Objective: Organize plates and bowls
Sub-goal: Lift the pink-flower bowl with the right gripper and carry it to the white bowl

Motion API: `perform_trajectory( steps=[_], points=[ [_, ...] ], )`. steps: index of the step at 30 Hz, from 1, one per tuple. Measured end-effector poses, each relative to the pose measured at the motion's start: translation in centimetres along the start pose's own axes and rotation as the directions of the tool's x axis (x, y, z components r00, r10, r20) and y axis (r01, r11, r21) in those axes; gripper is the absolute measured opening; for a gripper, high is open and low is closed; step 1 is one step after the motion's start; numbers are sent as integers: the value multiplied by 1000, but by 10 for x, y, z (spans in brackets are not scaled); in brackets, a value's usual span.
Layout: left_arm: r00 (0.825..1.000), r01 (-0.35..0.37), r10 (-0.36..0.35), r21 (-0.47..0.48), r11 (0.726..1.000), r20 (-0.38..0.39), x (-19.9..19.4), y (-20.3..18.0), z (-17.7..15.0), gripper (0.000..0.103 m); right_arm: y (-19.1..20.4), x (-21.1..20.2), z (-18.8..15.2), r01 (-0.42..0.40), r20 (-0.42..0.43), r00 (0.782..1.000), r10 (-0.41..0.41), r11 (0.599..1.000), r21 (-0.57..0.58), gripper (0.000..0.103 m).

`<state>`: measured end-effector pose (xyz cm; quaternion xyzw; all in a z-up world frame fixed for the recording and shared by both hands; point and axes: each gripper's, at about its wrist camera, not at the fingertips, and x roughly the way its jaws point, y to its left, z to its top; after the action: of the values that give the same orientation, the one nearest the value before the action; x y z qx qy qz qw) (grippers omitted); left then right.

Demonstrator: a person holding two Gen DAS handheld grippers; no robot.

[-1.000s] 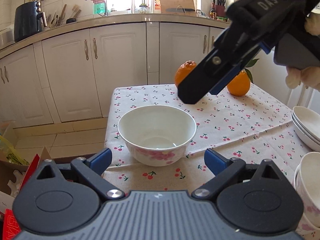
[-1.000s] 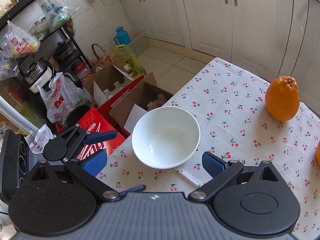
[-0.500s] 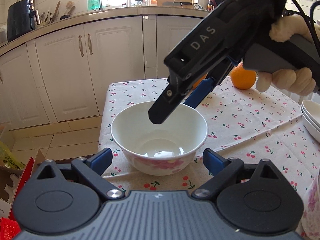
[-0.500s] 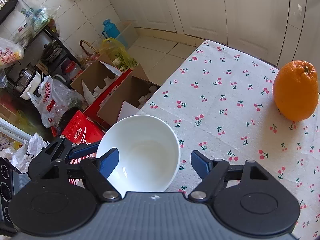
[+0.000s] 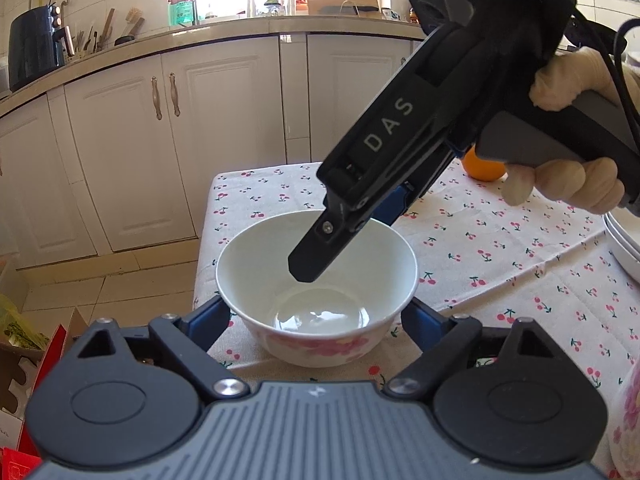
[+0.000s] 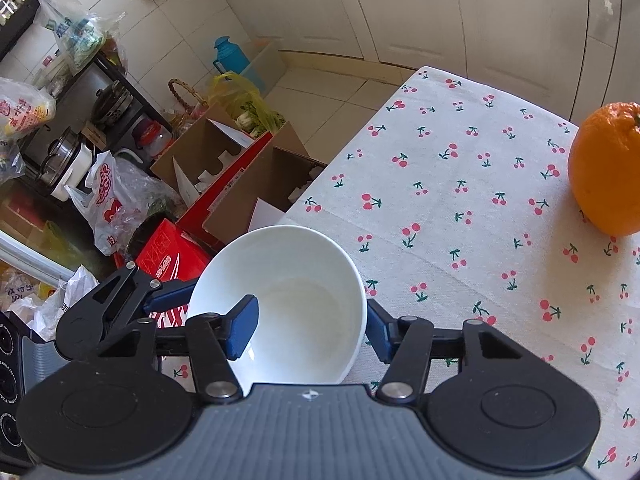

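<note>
Cherry-print tablecloth (image 5: 500, 248), white kitchen cabinets (image 5: 120, 152) behind.
"DAS" marks the right gripper (image 6: 306, 328), just closed, pinching the bowl (image 5: 316, 280) wall; left gripper (image 5: 316, 322), closing, straddles it.

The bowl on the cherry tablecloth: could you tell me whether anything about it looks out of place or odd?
Nothing spilled or damaged: the bowl stands upright and empty. It does sit close to the table corner, above boxes on the floor, and the right gripper straddles its rim, one finger inside.

Bright window daylight, sharp — fisheye-bent edges
</note>
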<state>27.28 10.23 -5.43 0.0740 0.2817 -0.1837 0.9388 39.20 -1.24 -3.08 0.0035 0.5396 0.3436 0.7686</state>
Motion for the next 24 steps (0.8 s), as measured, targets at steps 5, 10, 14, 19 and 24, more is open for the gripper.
perform_trajectory(
  steps=[5, 10, 14, 19, 24],
  points=[
    [1000, 0, 0, 1, 1000, -4, 0, 0, 1, 91, 1, 0, 0, 1, -1, 1000, -1, 1000, -2, 63],
    [1000, 11, -11, 1, 1000, -6, -6, -1, 4, 91, 3, -1, -3, 8, -8, 1000, -9, 1000, -4, 63],
    [1000, 11, -11, 14, 1000, -7, -11, -5, 4, 91, 5, -9, -8, 1, 8, 1000, -1, 1000, -6, 63],
    [1000, 22, -22, 21, 1000, -3, -23, -13, 7, 91, 9, -23, -18, 3, 18, 1000, -3, 1000, -11, 63],
    [1000, 27, -27, 36, 999, 6, -36, -25, 11, 91, 12, -43, -30, -1, 46, 999, 1, 1000, -8, 63]
  ],
)
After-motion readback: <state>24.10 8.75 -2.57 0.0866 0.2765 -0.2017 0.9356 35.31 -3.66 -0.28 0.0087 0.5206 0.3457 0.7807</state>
